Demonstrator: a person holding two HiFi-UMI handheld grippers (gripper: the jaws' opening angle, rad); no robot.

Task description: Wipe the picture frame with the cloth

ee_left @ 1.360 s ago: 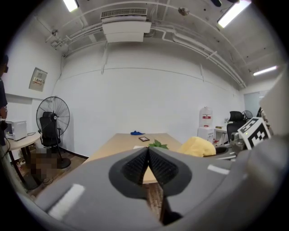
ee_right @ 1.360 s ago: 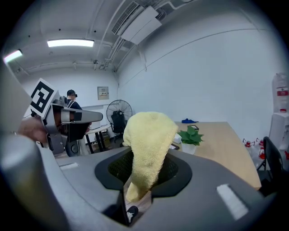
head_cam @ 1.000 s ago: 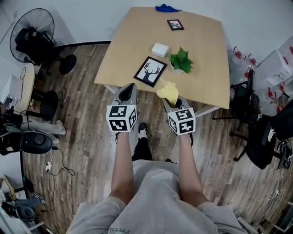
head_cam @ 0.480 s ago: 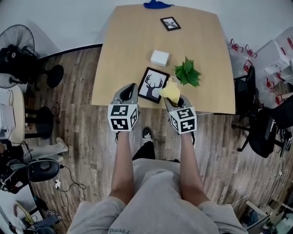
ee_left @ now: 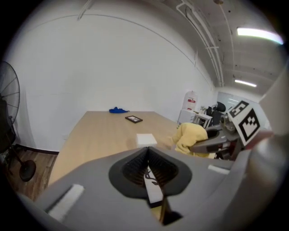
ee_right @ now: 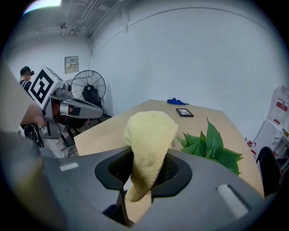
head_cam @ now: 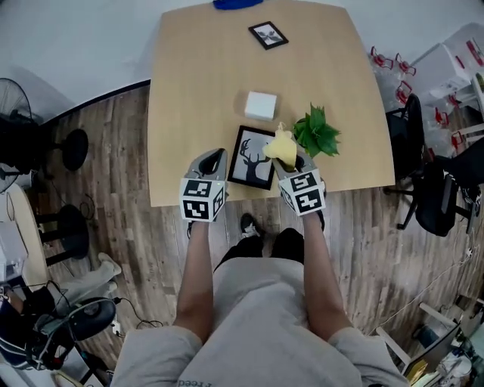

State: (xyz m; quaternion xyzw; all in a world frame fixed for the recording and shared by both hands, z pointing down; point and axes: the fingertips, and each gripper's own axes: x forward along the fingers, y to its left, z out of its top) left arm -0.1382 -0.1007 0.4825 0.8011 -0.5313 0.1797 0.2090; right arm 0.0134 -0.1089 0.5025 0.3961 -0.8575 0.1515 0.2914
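Observation:
The black picture frame [head_cam: 252, 157] with a deer print lies flat near the table's front edge. My right gripper [head_cam: 291, 159] is shut on a yellow cloth [head_cam: 281, 147], which hangs at the frame's right upper corner. In the right gripper view the cloth [ee_right: 149, 144] stands up between the jaws. My left gripper [head_cam: 215, 156] hovers just left of the frame, jaws closed together and holding nothing. The left gripper view shows a strip of the frame [ee_left: 152, 187] below the jaws and the cloth [ee_left: 192, 137] to the right.
A green plant [head_cam: 318, 134] stands right of the cloth. A white box [head_cam: 261, 105] sits behind the frame. A small frame [head_cam: 268, 35] and a blue cloth [head_cam: 236, 4] lie at the far edge. Office chairs [head_cam: 431, 200] stand to the right, a fan [ee_right: 88, 88] on the left.
The person has stepped up to the table. Both grippers moved forward from off the front edge to either side of the deer frame, the cloth now at its right corner.

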